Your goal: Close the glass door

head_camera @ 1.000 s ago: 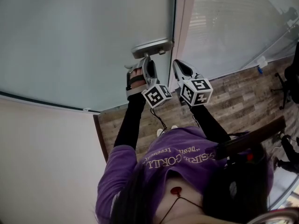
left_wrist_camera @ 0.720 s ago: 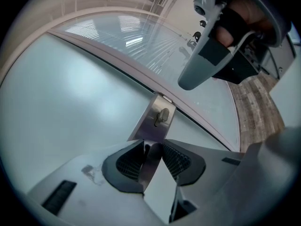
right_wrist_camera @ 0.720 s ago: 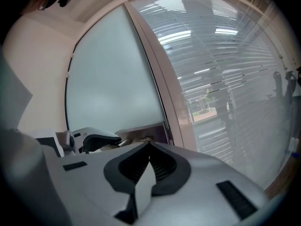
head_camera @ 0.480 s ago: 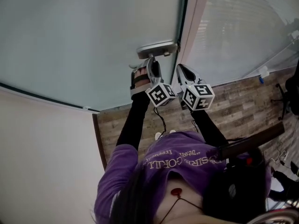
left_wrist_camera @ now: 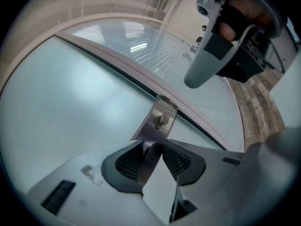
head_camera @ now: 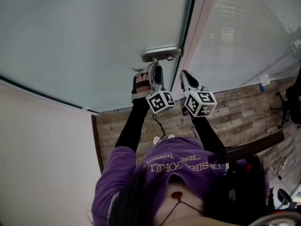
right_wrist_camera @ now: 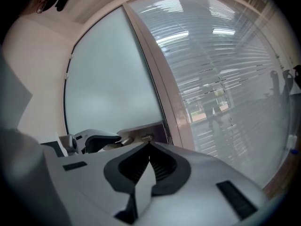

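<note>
The frosted glass door fills the upper left of the head view, its edge against the pale door frame. A metal door handle sits at that edge. My left gripper reaches up to it. In the left gripper view, my left gripper is shut on the handle's lever, just below the lock plate. My right gripper hangs beside it, to the right, shut and holding nothing. In the right gripper view, my right gripper points at the door frame.
Right of the frame stands a glass wall with blinds. Wood-plank floor lies below. A white wall runs along the left. A black chair stands at the far right, and a dark bar crosses by my right arm.
The head view has drifted, so the door edge and handle sit a little further right and lower. Both grippers stay at the handle; the left one has rolled slightly.
</note>
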The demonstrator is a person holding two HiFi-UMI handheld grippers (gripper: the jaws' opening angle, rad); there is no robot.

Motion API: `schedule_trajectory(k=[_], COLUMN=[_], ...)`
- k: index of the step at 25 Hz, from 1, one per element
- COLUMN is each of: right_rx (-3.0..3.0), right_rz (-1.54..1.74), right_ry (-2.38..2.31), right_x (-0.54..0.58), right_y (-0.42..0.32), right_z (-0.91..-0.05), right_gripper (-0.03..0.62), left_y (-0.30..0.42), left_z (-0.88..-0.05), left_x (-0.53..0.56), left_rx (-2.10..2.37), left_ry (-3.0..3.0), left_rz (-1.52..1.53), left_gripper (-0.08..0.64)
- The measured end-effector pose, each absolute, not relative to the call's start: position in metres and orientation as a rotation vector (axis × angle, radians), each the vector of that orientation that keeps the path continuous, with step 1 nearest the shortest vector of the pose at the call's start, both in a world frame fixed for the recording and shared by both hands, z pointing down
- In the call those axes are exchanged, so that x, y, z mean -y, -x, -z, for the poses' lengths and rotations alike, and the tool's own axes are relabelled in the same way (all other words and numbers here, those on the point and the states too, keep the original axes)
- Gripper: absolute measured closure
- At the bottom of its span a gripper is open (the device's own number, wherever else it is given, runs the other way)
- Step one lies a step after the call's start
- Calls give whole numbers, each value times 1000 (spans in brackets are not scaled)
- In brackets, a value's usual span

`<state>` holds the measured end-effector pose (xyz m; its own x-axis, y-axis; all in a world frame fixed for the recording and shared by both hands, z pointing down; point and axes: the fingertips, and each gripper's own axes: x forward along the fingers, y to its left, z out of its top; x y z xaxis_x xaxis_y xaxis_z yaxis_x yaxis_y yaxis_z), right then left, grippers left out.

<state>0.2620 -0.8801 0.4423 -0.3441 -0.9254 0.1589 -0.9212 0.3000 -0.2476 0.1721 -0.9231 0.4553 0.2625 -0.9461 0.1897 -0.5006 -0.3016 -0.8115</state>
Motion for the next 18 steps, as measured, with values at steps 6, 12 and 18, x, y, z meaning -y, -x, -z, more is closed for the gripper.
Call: schedule_trajectory(k=[6, 12, 18], right_rx=[-2493, -2485, -2483], right_rz=[478, 453, 437], right_ry=[1808, 1780, 1773], right_x=[876, 875, 872], right_y=[-268, -264, -262], right_z=[-444, -439, -436], right_gripper=[594, 594, 594], left_y=[-141, -102, -75], left_z=[-436, -466, -494], left_x=[899, 885, 876], left_rx=[-1635, -2052, -2258], left_ry=[2069, 2375, 2551], left_rz=[500, 226, 55], left_gripper=[445, 517, 558])
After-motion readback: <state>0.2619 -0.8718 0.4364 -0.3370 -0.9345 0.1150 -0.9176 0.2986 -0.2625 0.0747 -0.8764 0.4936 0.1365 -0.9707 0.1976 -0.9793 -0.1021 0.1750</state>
